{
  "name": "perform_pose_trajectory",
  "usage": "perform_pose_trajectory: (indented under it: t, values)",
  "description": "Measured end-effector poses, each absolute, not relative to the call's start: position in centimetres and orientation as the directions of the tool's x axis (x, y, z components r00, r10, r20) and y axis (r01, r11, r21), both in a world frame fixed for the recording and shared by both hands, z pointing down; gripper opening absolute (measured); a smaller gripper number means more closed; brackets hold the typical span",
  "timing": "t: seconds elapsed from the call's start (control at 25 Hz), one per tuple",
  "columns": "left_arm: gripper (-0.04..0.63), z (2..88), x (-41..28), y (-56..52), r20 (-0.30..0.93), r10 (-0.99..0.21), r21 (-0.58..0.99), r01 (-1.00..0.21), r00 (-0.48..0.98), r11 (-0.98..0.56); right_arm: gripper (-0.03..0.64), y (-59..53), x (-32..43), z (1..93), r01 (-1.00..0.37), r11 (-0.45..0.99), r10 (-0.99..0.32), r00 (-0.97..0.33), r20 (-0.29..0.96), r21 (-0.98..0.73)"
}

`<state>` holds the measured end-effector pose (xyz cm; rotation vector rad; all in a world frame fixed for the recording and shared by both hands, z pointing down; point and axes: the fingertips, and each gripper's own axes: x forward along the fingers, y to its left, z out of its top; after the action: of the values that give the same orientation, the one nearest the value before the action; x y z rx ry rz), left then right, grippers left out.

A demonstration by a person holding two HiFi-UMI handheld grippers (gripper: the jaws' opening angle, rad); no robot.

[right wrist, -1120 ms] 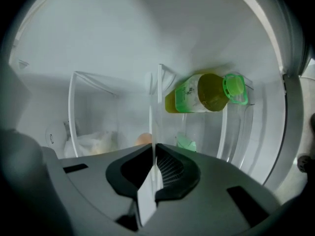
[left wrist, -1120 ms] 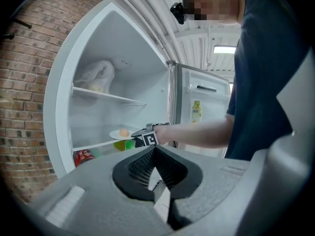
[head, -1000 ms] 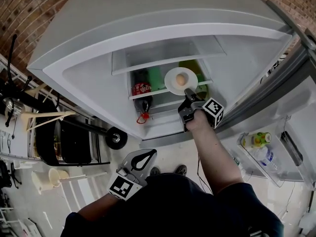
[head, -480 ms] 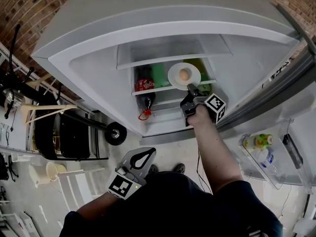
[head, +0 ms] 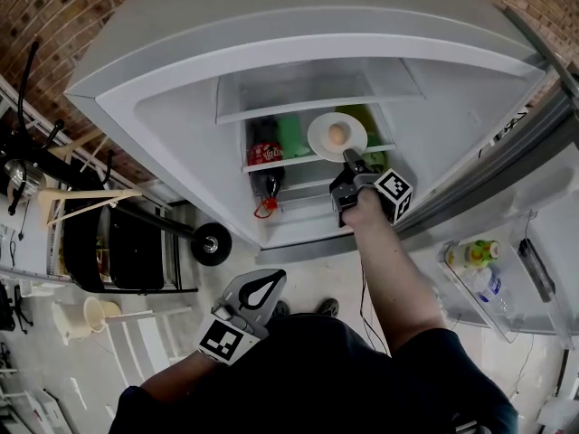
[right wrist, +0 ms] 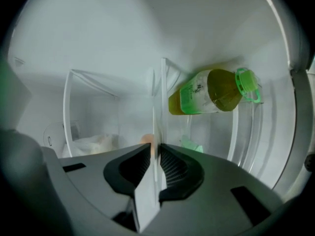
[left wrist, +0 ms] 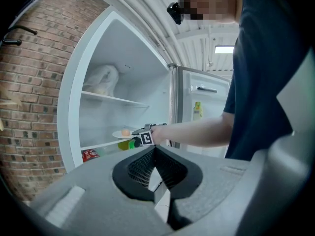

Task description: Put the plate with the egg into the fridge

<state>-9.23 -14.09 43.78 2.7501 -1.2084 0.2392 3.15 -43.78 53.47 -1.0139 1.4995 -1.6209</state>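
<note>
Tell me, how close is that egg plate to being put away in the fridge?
Nearly done. The fridge stands open, and the plate with the egg appears to rest on a shelf inside. The right gripper has its jaws opening, with the plate's rim between them. What is left is to draw that gripper out. The left gripper hangs shut and empty.

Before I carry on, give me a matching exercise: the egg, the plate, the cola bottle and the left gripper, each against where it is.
Things:
1. egg
2. plate
3. cola bottle
4. left gripper

Places:
A. under the shelf, red label showing
B. outside the fridge, jaws shut on nothing
C. lying on the plate
D. white, at the shelf's front edge

Pairs: 1-C, 2-D, 3-A, 4-B
</note>
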Motion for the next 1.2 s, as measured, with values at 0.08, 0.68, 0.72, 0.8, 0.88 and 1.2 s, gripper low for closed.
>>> perform_pose_trajectory:
  t: [0.08,0.68,0.72,0.8,0.88,1.2]
  values:
    - [0.005,43.7,-9.2,-13.9,0.194,-0.718,0.053,-0.738,0.668,-0.672,0.112,-43.8,3.2,53.0,0.001,-0.061,-0.893,-0.447,0.054,-0.998]
    - [0.005,42.9,-9.0,-12.8,0.164,-0.699,0.041,-0.712,0.697,-0.701,0.17,-38.7,3.3,52.1,-0.018,-0.012,-0.888,-0.46,0.019,-1.0]
    - [0.005,42.8,-8.9,-12.8,0.16,-0.695,0.04,-0.708,0.701,-0.705,0.17,-38.0,3.2,52.0,-0.019,-0.007,-0.883,-0.469,0.016,-1.0]
    - [0.005,42.6,-8.6,-12.6,0.151,-0.686,0.039,-0.698,0.711,-0.715,0.17,-36.2,2.6,51.6,-0.037,0.004,-0.865,-0.502,0.015,-0.999]
    - [0.005,42.4,-8.4,-12.5,0.142,-0.677,0.034,-0.687,0.722,-0.726,0.17,-34.1,1.9,51.2,-0.067,0.017,-0.839,-0.544,0.022,-0.998]
    - [0.005,41.7,-7.5,-12.1,0.107,-0.64,0.036,-0.646,0.761,-0.762,0.166,-27.2,0.0,48.6,-0.113,0.099,-0.764,-0.645,-0.003,-0.989]
